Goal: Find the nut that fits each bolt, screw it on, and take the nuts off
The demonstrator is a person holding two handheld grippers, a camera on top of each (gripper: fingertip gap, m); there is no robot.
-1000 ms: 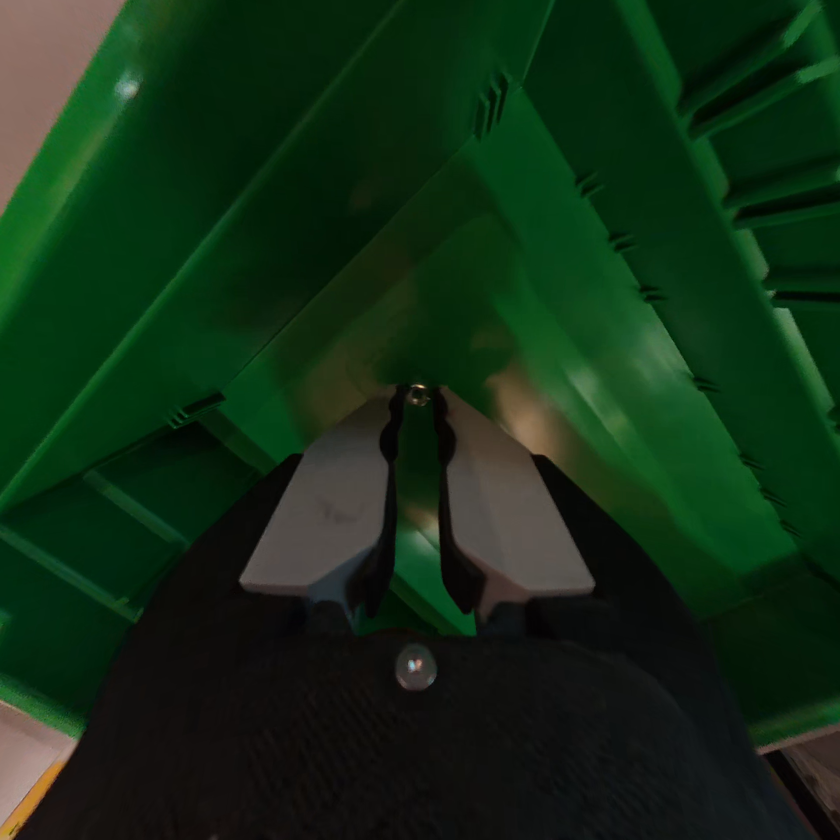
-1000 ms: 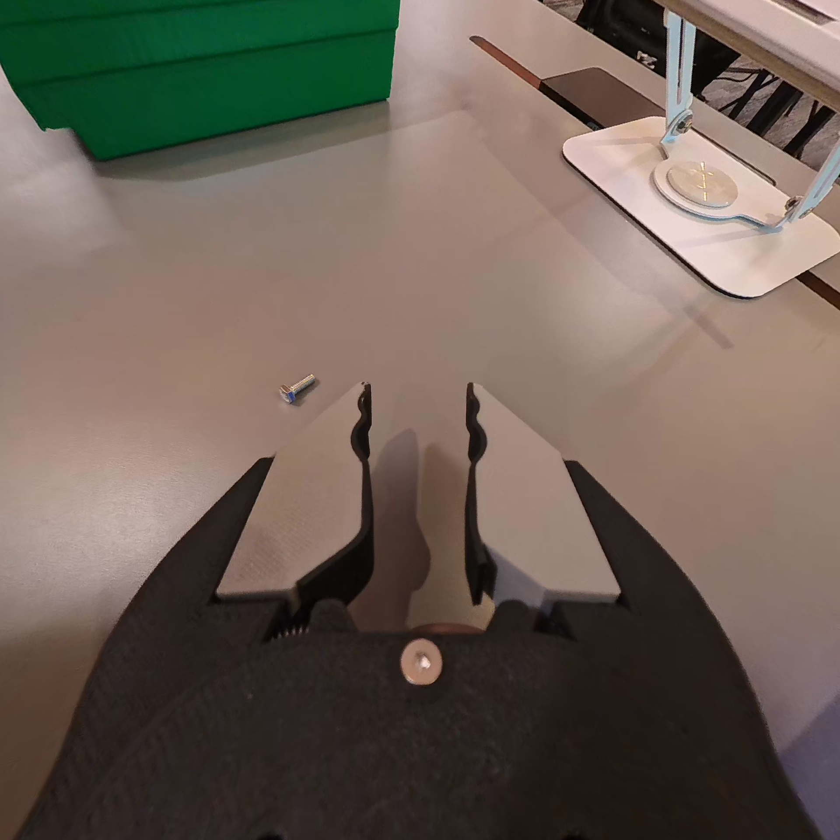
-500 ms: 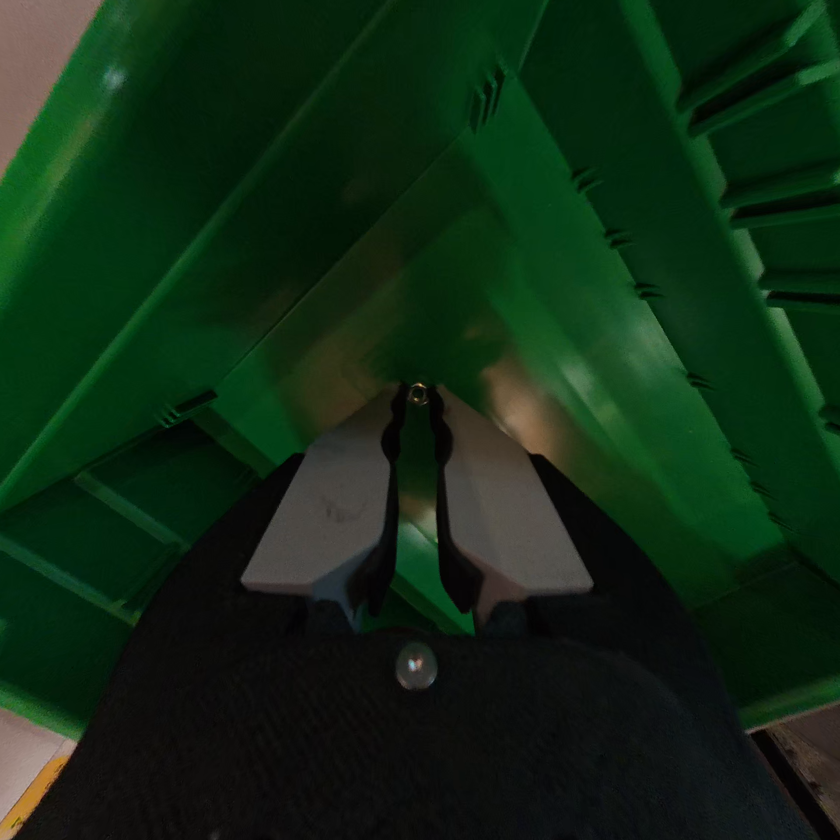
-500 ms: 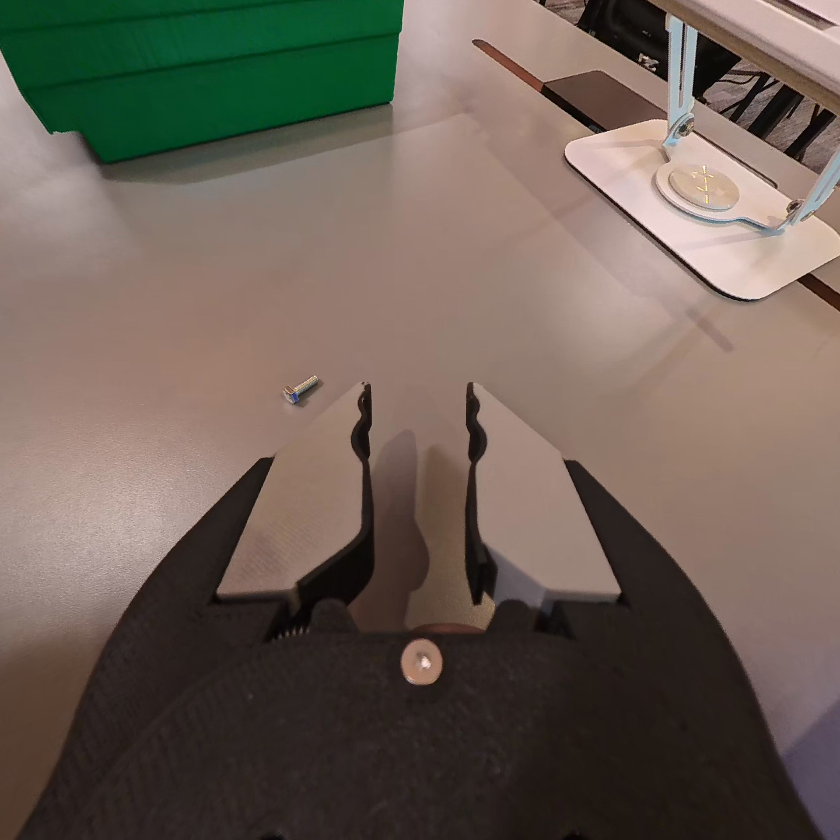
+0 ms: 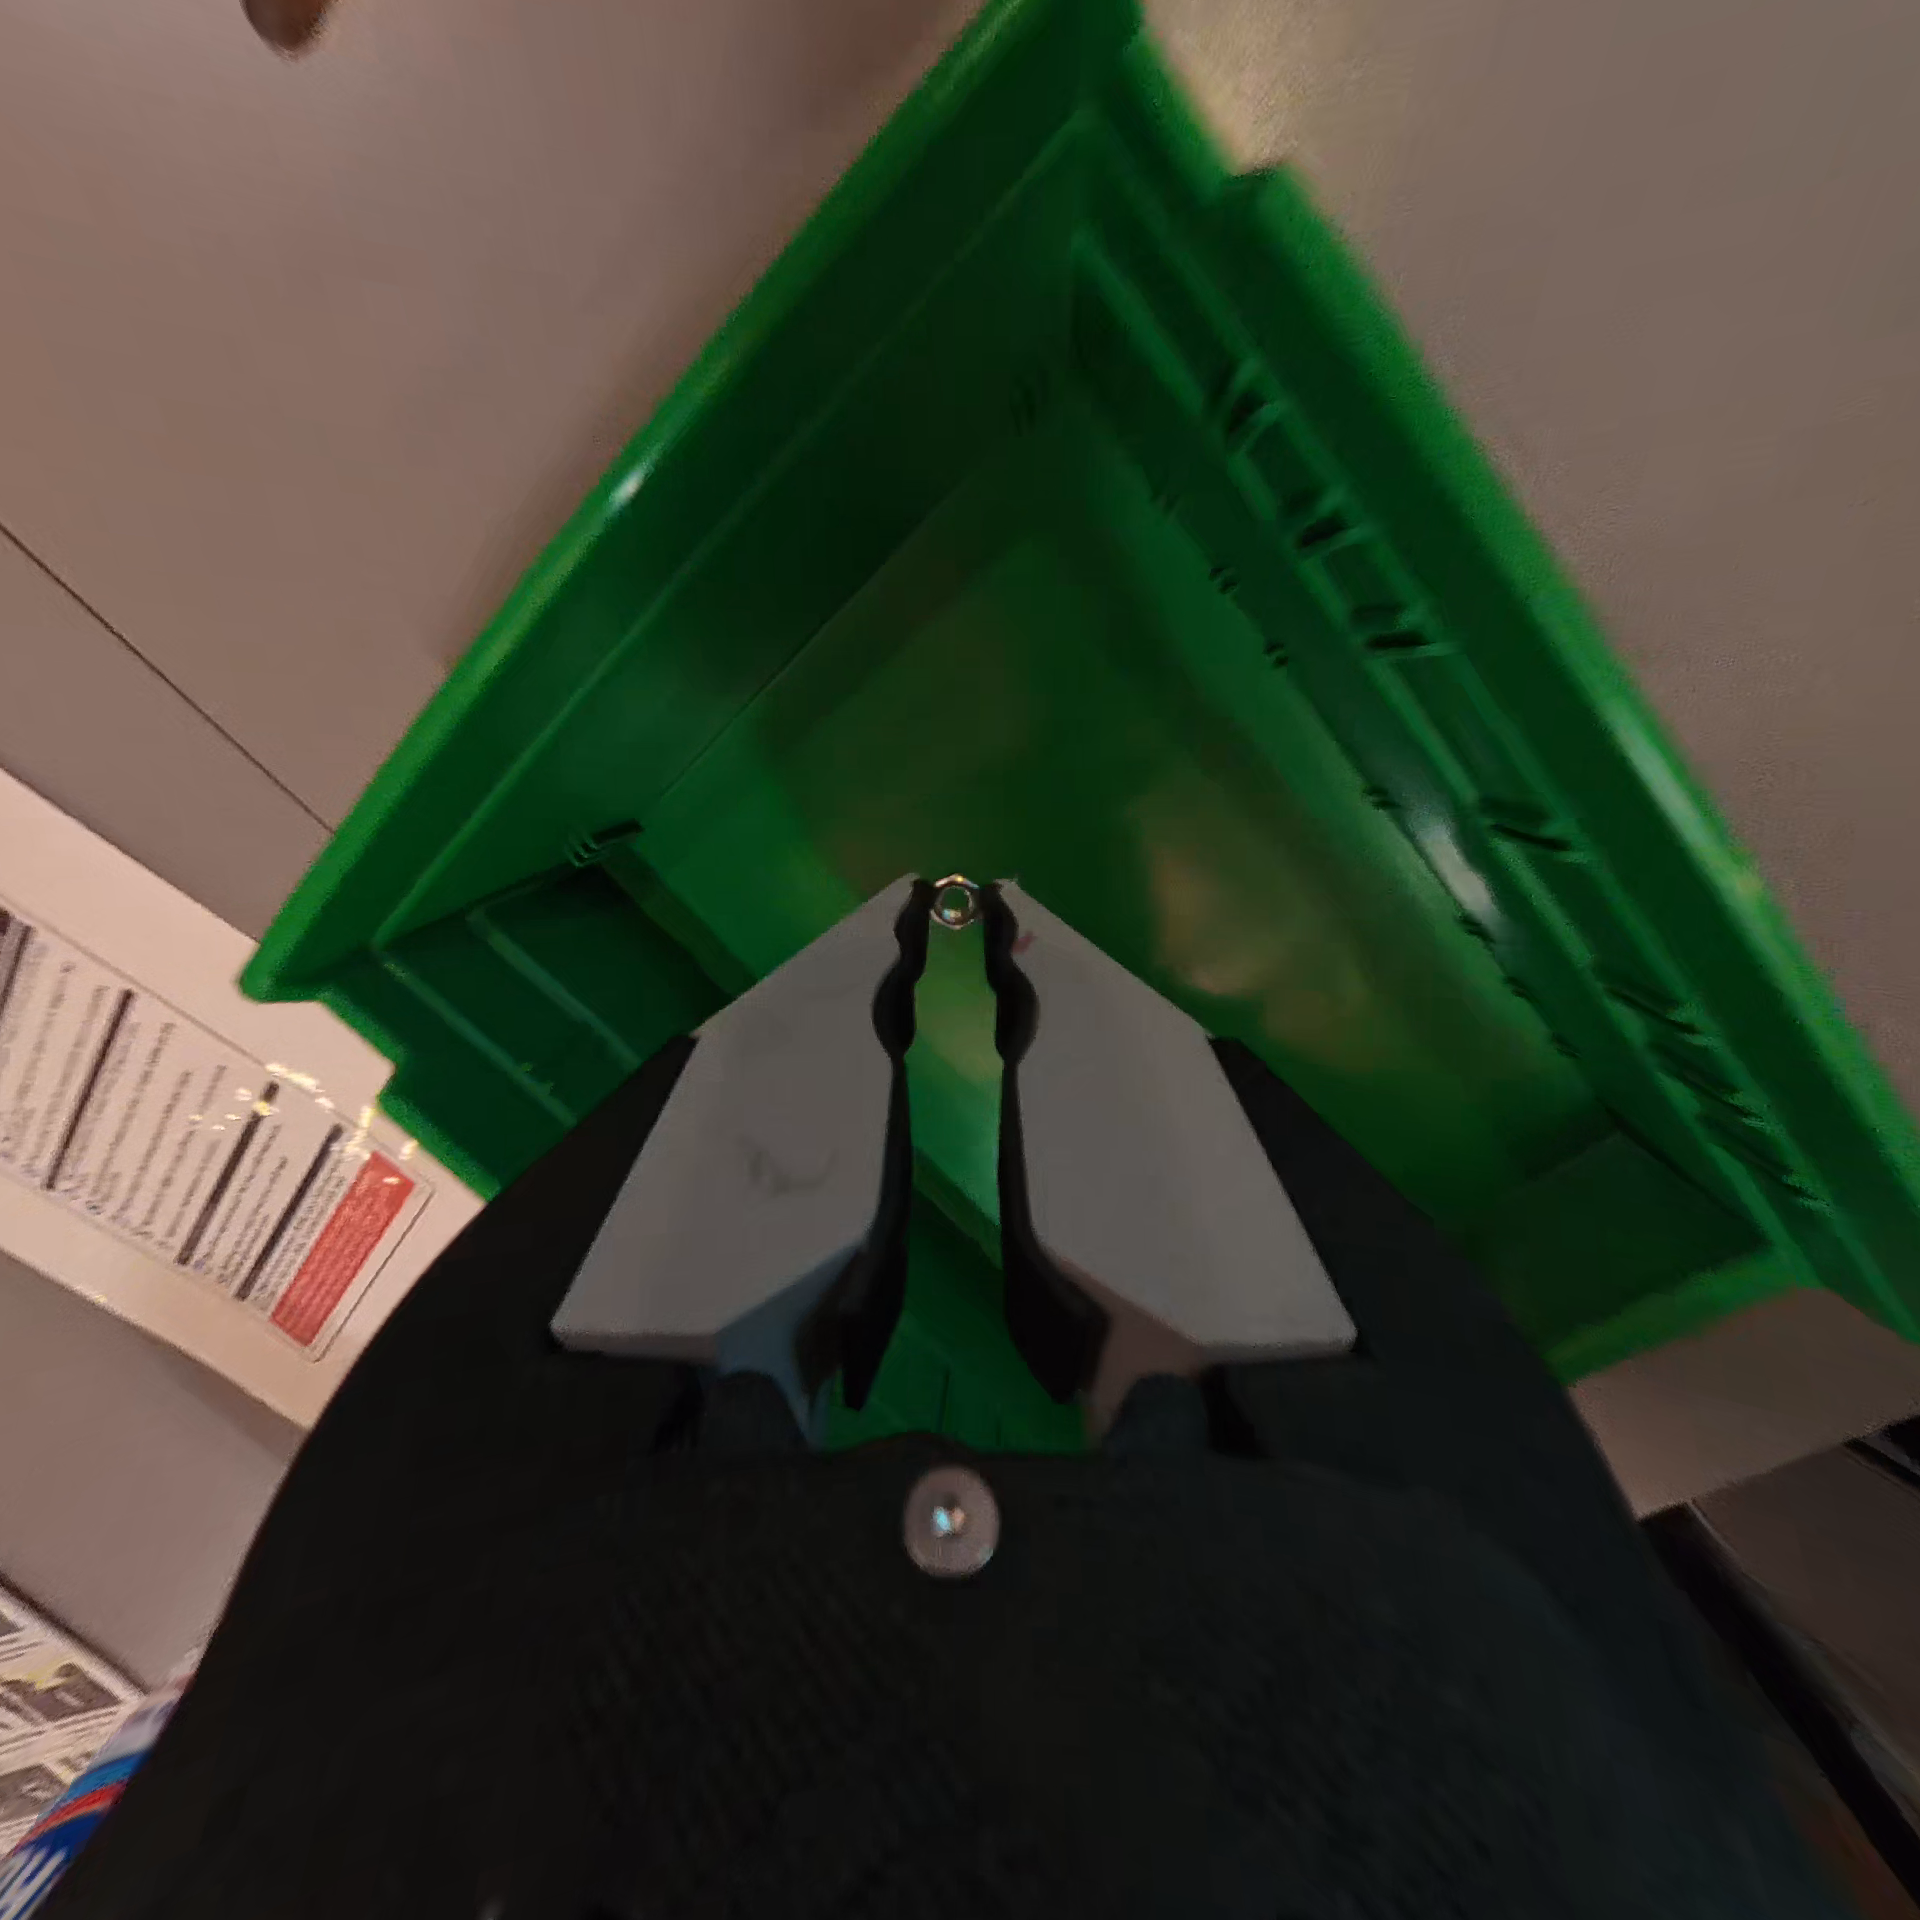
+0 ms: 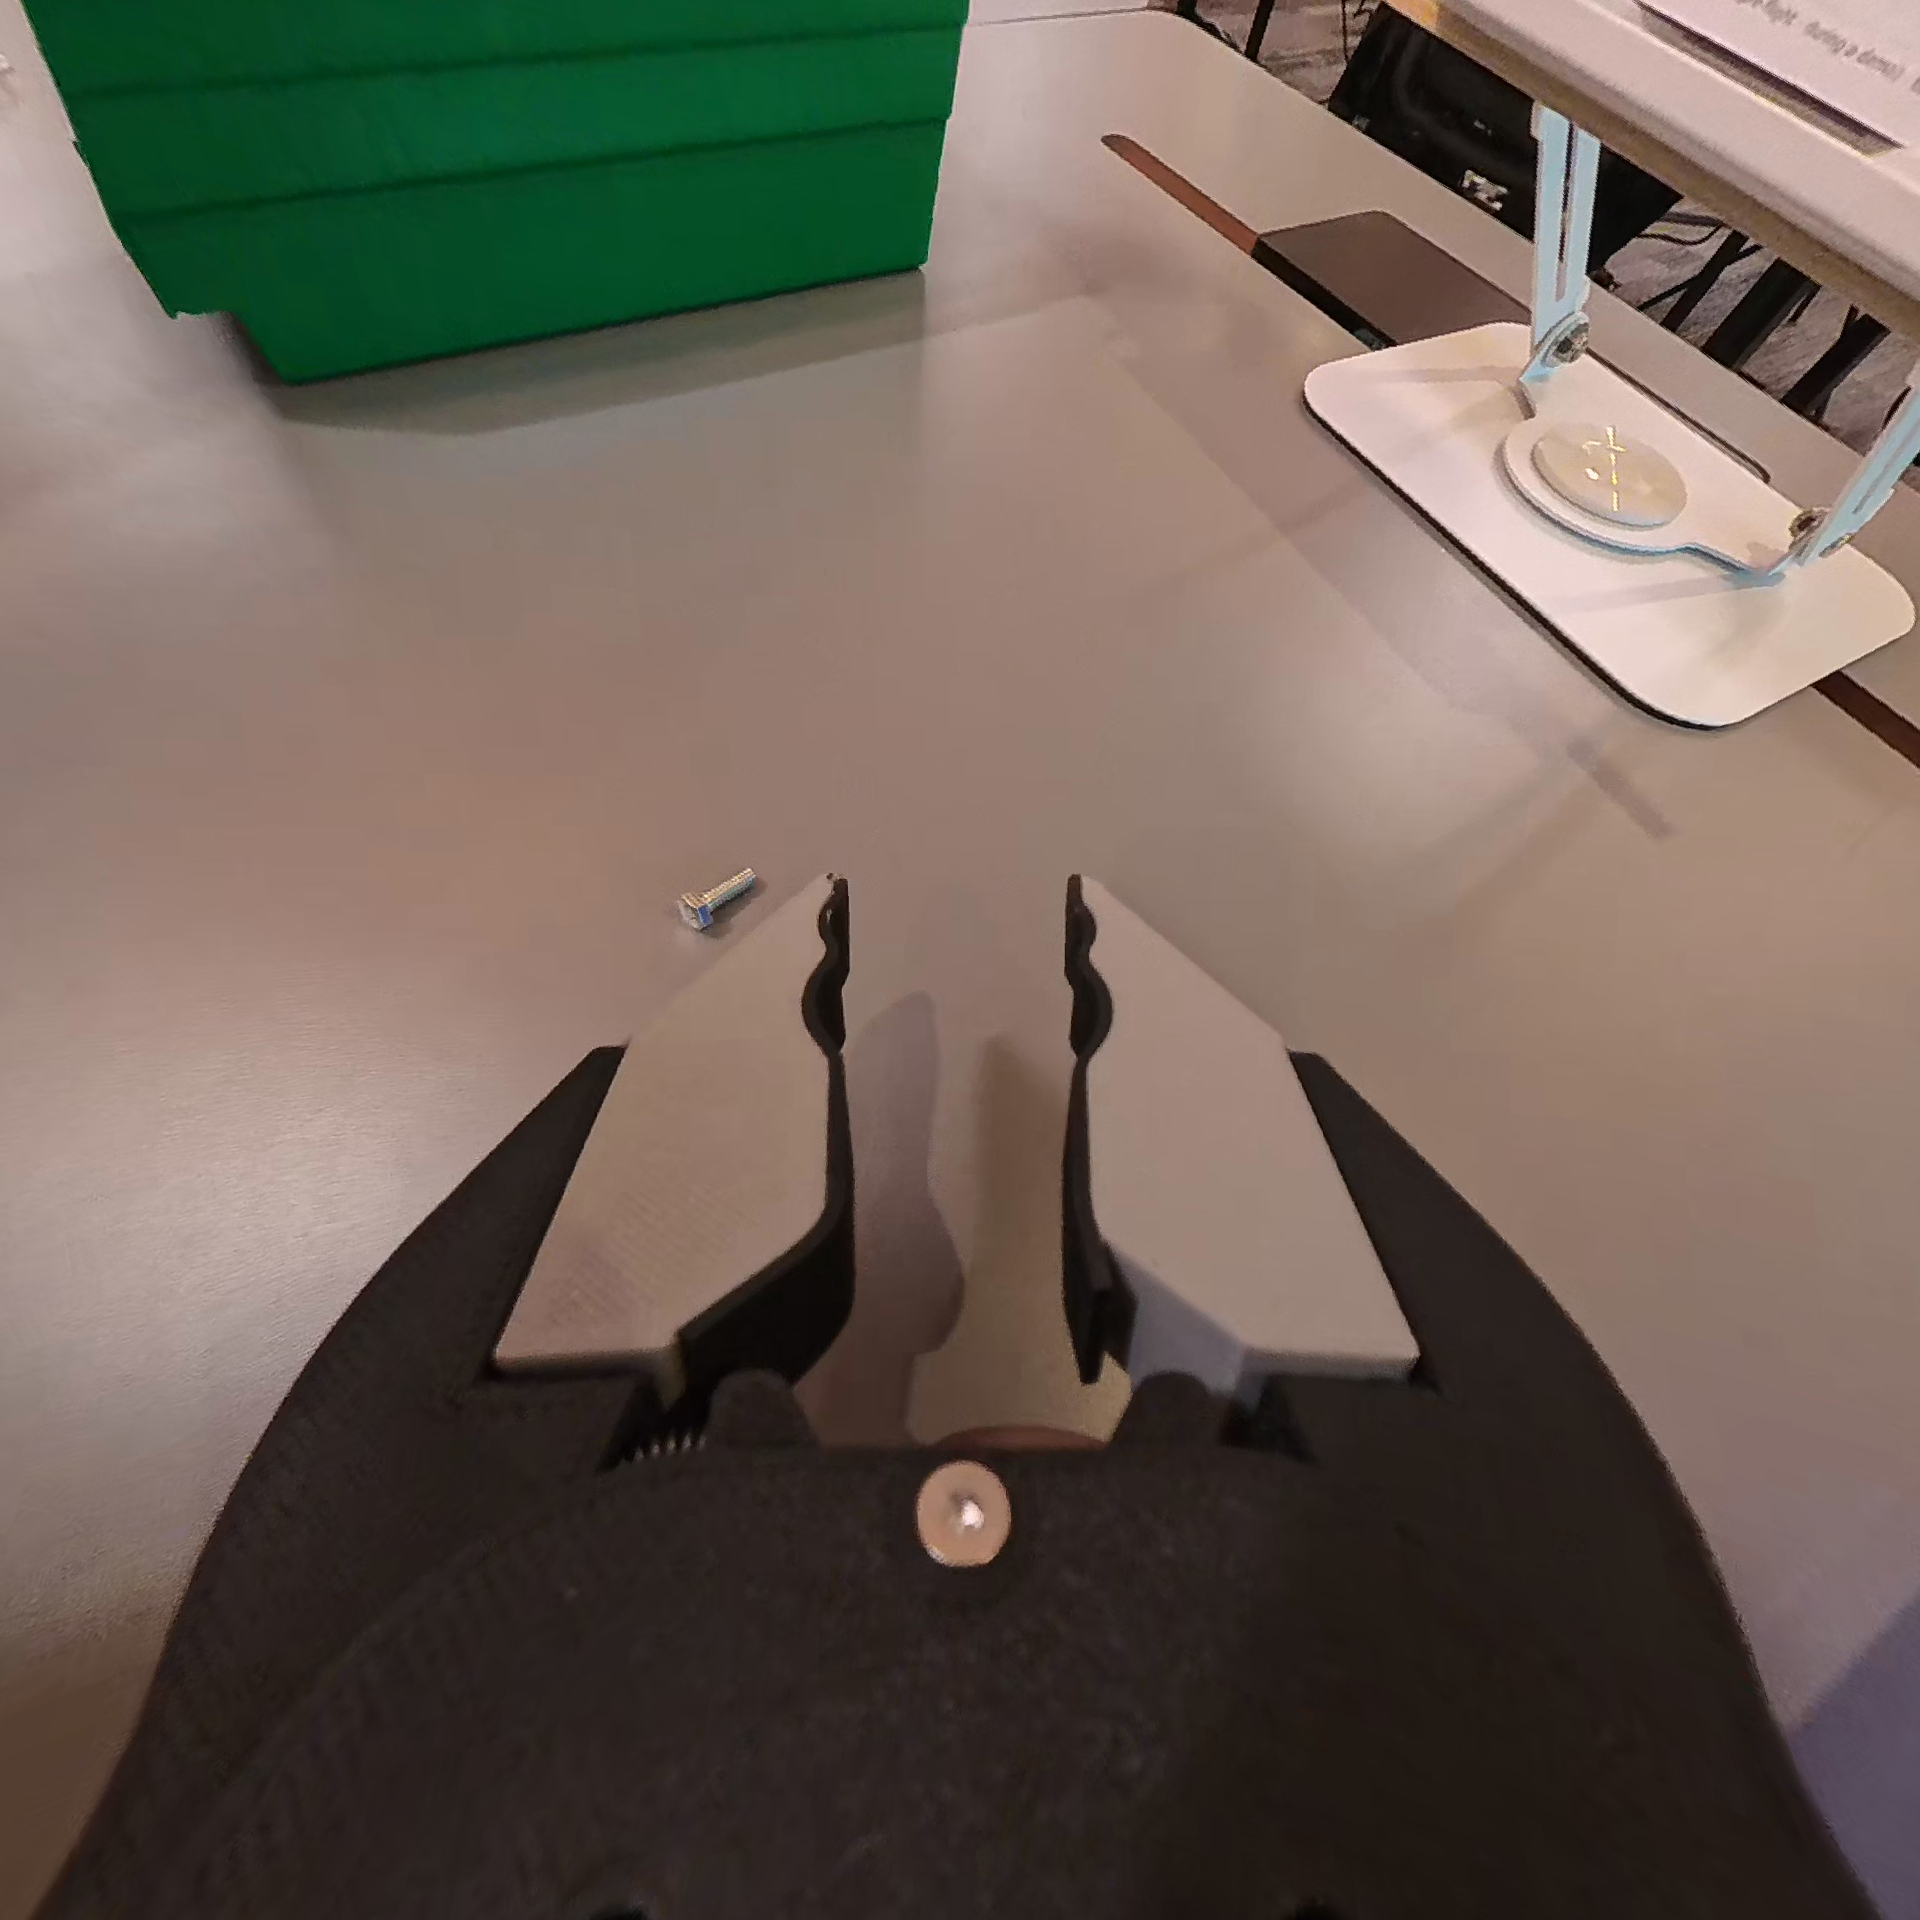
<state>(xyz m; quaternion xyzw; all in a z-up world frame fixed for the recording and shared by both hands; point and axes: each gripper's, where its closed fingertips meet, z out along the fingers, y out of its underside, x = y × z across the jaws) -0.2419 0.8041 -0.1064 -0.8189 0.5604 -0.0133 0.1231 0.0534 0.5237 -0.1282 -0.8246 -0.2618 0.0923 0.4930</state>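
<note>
Left wrist view had the left gripper (image 5: 954, 902) above the green bin (image 5: 1039, 436), fingers (image 5: 790, 1132) pinched on a small metal nut (image 5: 953, 904) right at the very tips. Frame was motion-blurred, so I couldn't tell how square the nut sat between the pads. A laminated sheet (image 5: 197, 1153) lay on the surface (image 5: 312, 312) beside the bin.

Right wrist view showed the right gripper (image 6: 954, 894) low over the grey surface (image 6: 1039, 644), fingers (image 6: 686, 1174) spread apart and holding nothing. One small bolt (image 6: 715, 900) lay flat on the surface just left of the left fingertip, well short of the bin (image 6: 520, 187). A white stand base (image 6: 1621, 530) sat off to the right, far from the work.

Risks as I judged them:
- Nut was held only by the tip edge — any squeeze change or bump against the bin wall could flick it out, and something that small would roll or vanish back into the bin.
- Bolt was short and lay flat. A grab from above could skid it sideways or pinch the threads instead of the head, leaving no free thread to start the nut.
- Bolt sat outside the gap between the fingers, so closing without shifting left would miss it.
- Nut size was unverifiable here — a wrong match would cross-thread or simply not start.
- Tilted nut at mating would jam on the first turn.
</note>
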